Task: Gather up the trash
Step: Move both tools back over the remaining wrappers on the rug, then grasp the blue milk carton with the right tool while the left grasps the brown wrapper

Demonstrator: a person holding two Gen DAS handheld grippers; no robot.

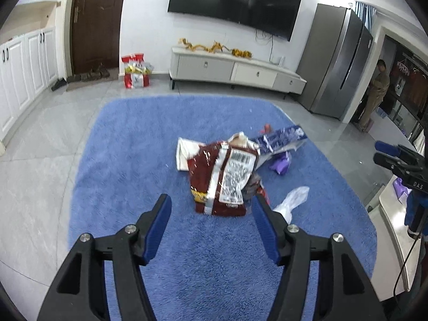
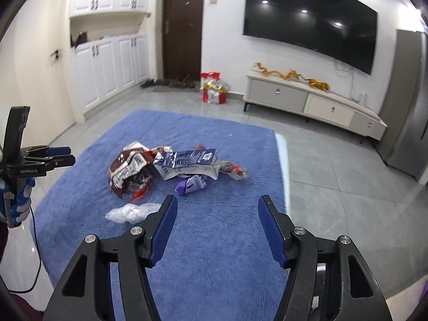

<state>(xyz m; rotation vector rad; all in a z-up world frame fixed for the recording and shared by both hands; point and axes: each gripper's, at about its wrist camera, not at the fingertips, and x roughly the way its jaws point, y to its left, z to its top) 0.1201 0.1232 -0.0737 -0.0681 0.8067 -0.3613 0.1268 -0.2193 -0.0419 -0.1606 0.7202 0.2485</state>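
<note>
A fluffy blue rug covers the low surface in a room with a grey tile floor, a black wall television and a white low cabinet. The trash lies in a heap mid-rug: a crumpled red foil snack bag, a flattened blue carton, a purple wrapper and clear plastic. The left tongs hover spread wide just before the red bag, empty. The right tongs are likewise spread and empty, near the purple wrapper.

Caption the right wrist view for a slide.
Open right hand-held gripper faces a trash pile on a blue rug.
</note>
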